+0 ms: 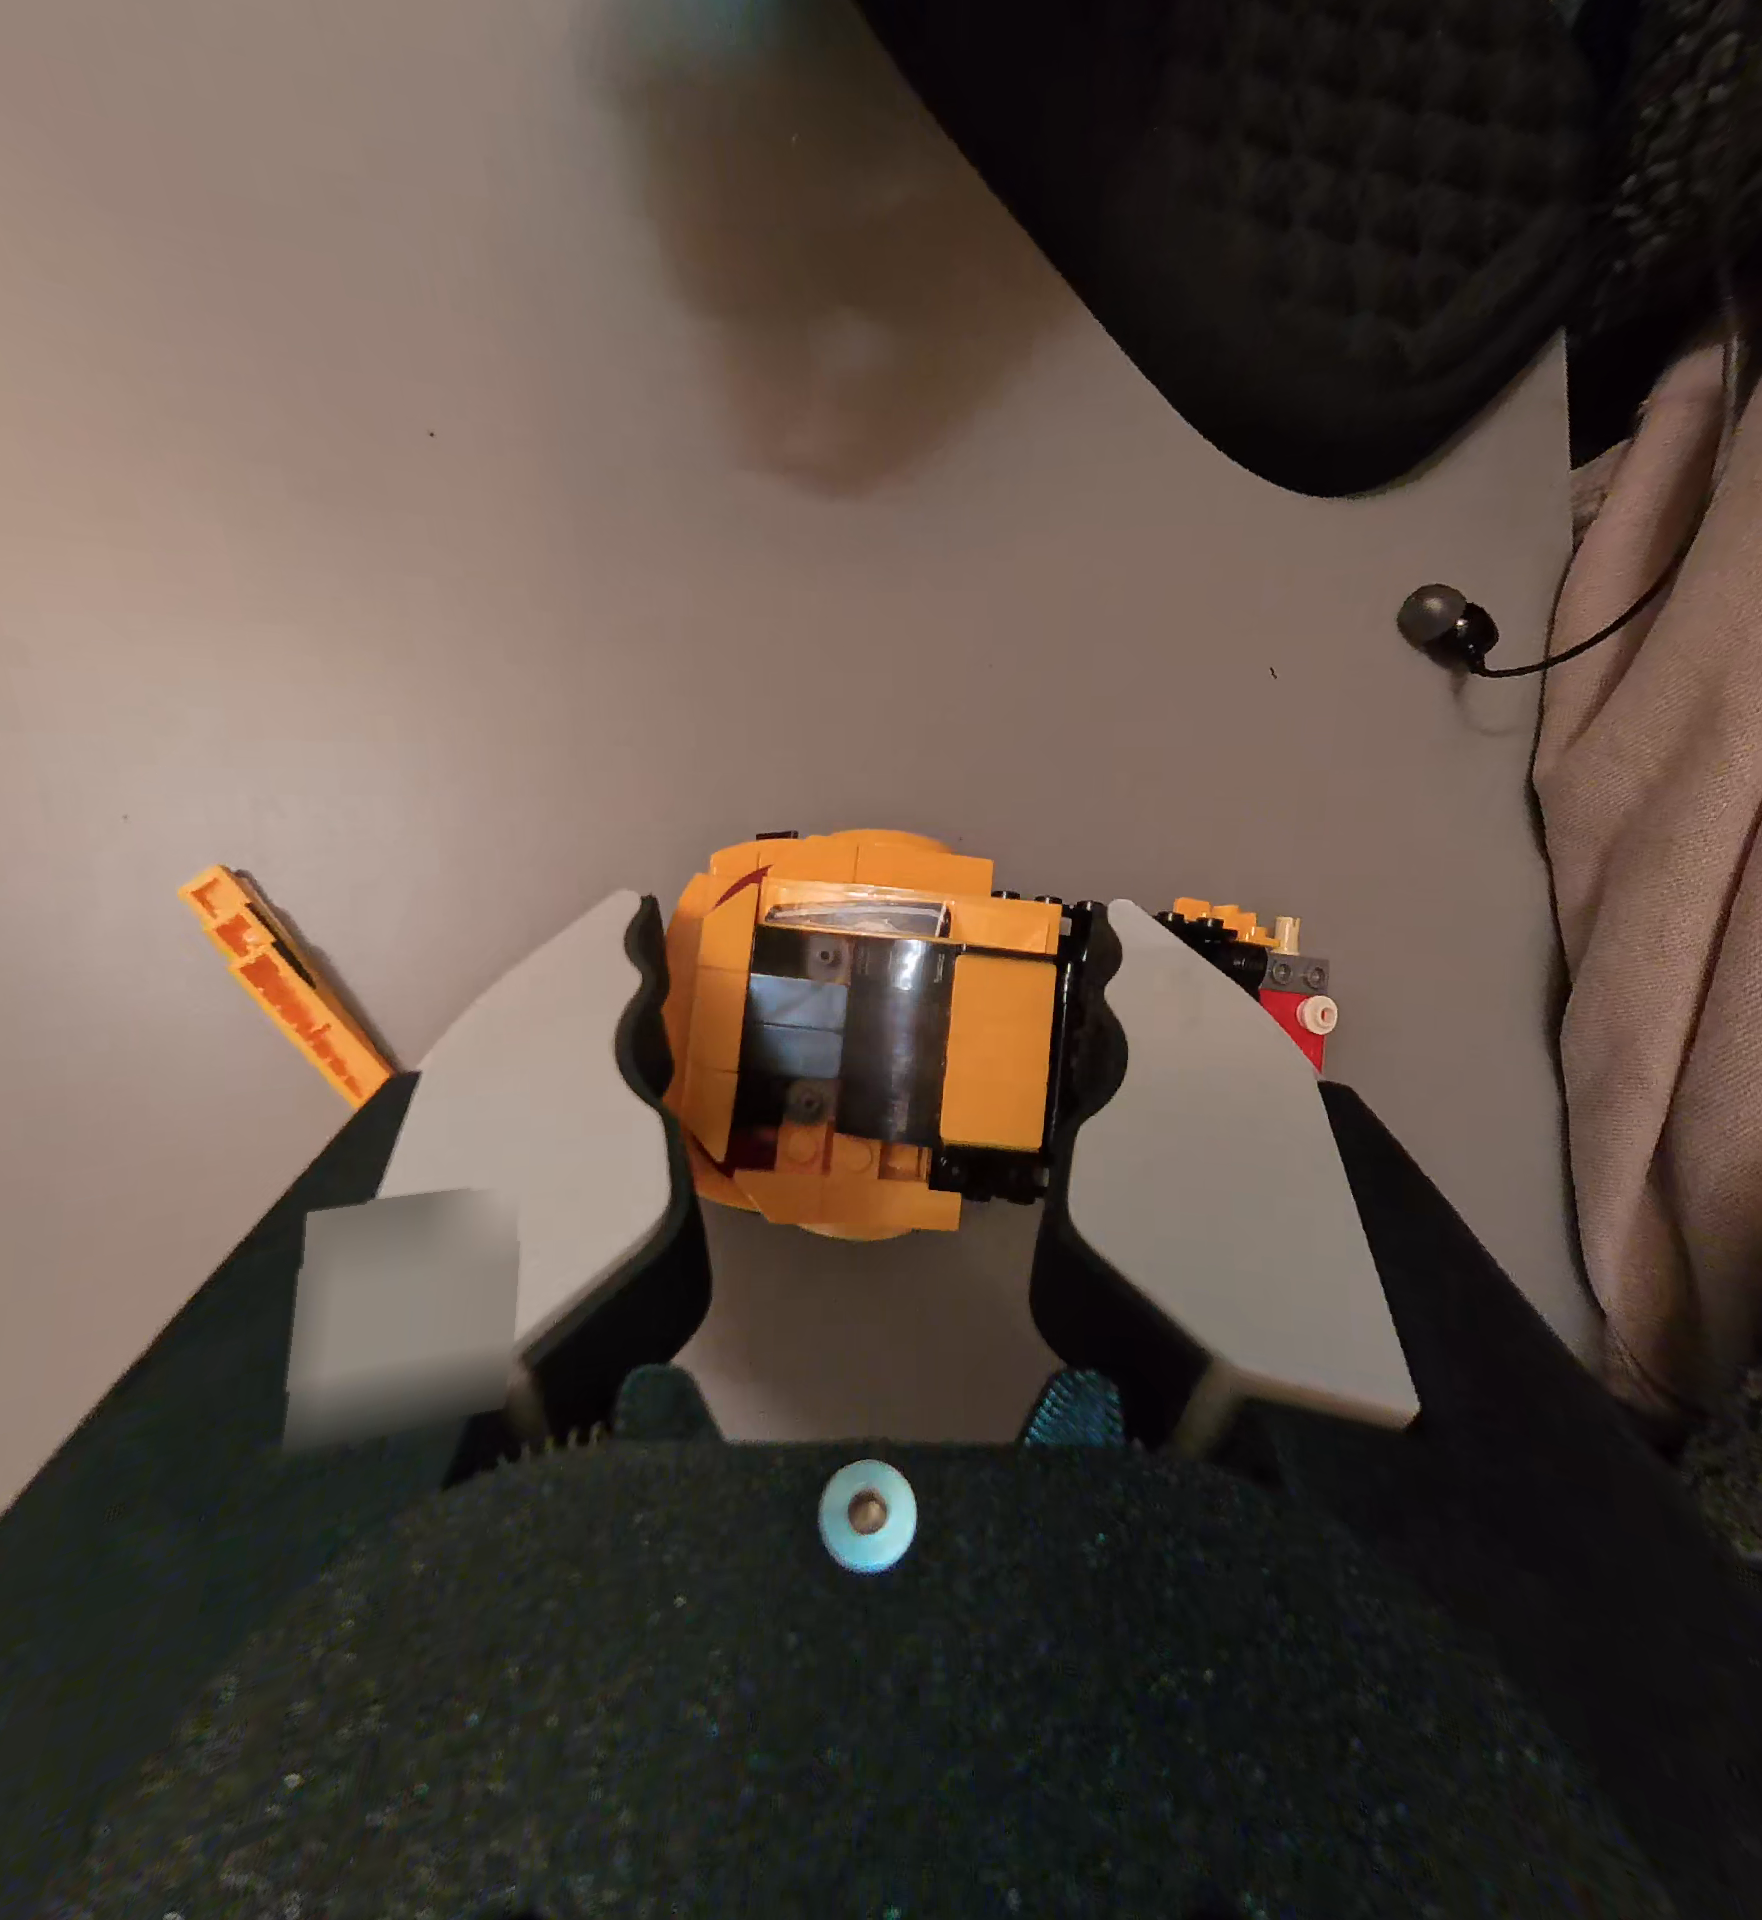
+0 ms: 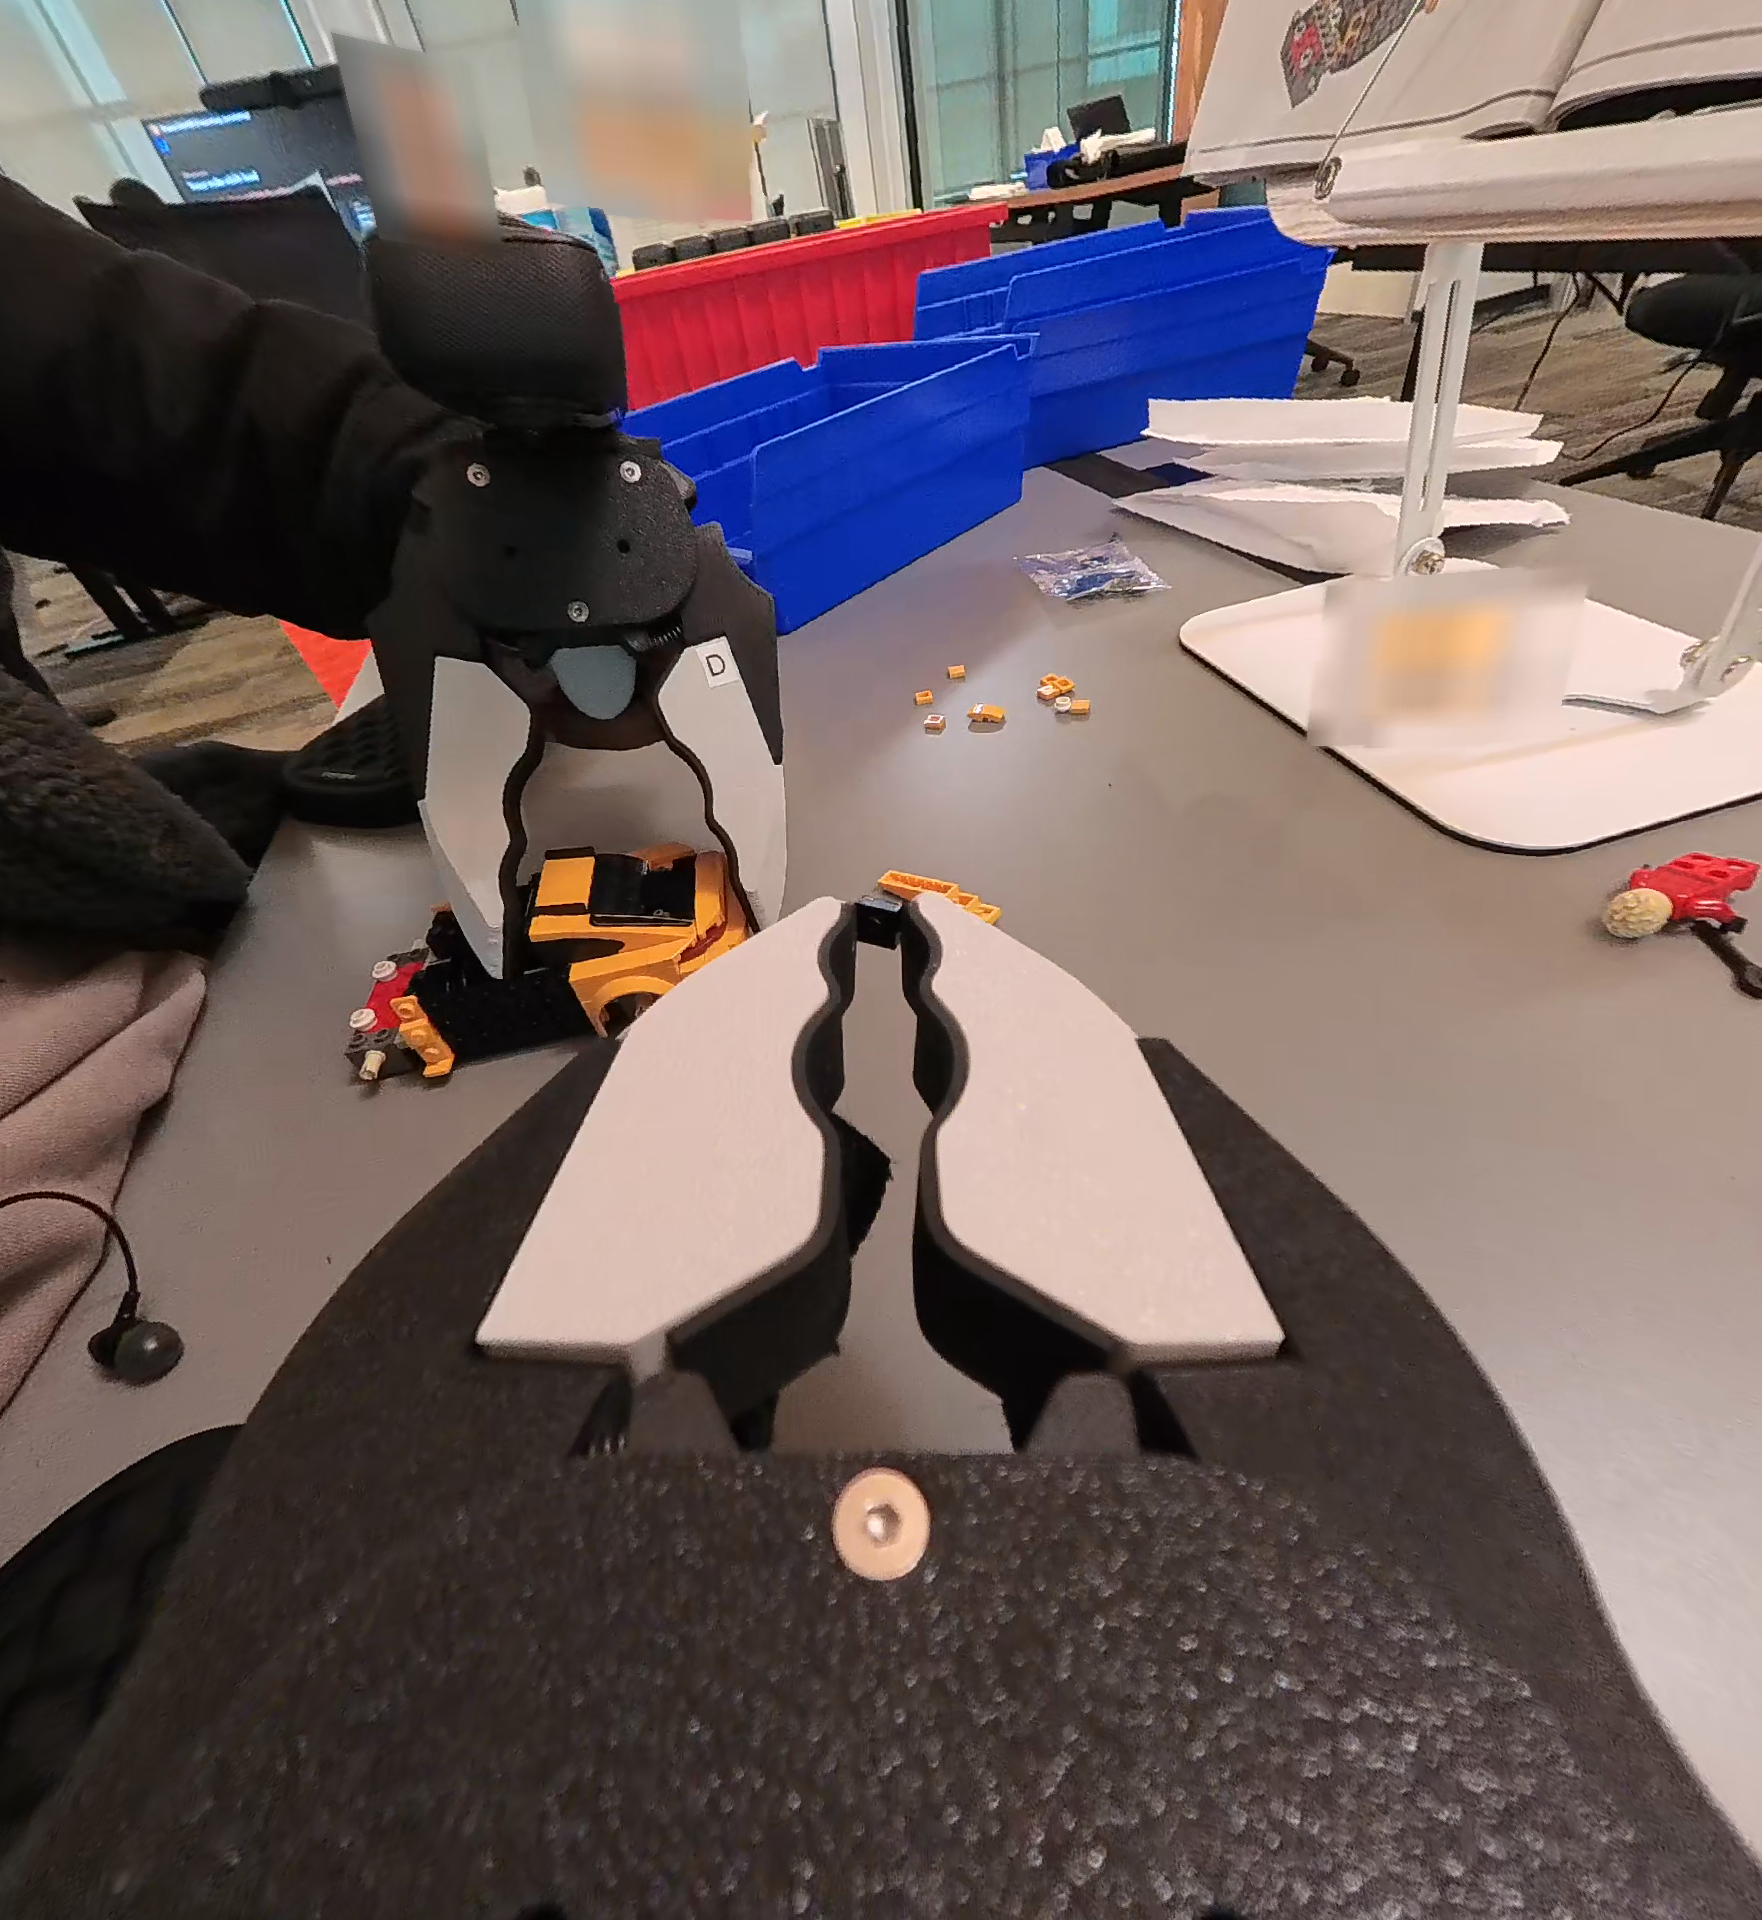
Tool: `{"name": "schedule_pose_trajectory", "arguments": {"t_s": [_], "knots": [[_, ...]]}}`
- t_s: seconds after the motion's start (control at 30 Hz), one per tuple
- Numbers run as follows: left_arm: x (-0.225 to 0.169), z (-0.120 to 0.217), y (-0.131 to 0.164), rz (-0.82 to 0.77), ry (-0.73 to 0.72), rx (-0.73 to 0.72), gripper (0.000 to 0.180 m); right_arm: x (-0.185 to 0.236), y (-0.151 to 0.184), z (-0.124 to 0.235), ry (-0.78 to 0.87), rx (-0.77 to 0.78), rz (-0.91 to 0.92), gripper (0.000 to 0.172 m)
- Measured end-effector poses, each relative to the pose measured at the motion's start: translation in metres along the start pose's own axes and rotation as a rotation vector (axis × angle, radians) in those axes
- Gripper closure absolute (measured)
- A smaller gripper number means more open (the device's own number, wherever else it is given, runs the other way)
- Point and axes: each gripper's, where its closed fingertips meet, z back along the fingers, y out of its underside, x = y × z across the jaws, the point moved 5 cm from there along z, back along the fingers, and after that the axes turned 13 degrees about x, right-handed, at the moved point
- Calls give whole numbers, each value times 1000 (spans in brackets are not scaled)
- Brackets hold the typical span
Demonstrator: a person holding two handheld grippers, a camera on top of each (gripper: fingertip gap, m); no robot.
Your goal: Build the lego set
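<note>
An orange and black brick-built car (image 1: 856,1039) stands on the grey table (image 1: 337,520). My left gripper (image 1: 877,906) comes down over it from above. Its pads press on the car's orange nose and on the black part behind the cabin. The red and black tail (image 1: 1282,987) sticks out past the right finger. The right wrist view shows this gripper (image 2: 628,935) astride the car (image 2: 628,925). My right gripper (image 2: 877,909) hovers to the car's right, shut on a small black brick (image 2: 879,925) at its fingertips.
An orange plate piece (image 2: 934,891) lies just beyond my right fingertips. Loose small orange bricks (image 2: 1002,701), a bag of parts (image 2: 1090,571), blue bins (image 2: 887,468), a white stand base (image 2: 1479,769) and a red piece (image 2: 1687,894) lie farther off. Beige cloth (image 1: 1708,831) and an earbud (image 1: 1443,618) lie beside the car. Tip to tip, the grippers are about 15 centimeters apart.
</note>
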Motion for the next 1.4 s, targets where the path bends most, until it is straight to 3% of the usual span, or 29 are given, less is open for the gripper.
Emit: {"name": "schedule_pose_trajectory", "arguments": {"t_s": [0.23,0.43,0.7,0.8,1.03,1.23,1.4], "knots": [[0,-2,-5,-7,-17,-5,104,0,1,-1,-6,5,-2,164],[4,-10,-28,67,-61,-12,105,0,2,-1,-11,4,-8,164],[5,-16,-61,135,-167,-153,104,3,3,-1,-61,-9,-9,164],[0,1,-54,159,-141,-261,104,7,3,-1,-96,-18,4,164],[-5,38,-1,87,-206,-389,131,26,-5,-10,-162,7,34,164],[-2,43,19,-56,-173,-432,150,55,-19,-27,-144,74,29,164],[-1,40,20,-72,-106,-580,162,72,-21,-42,-70,121,6,164]]}}
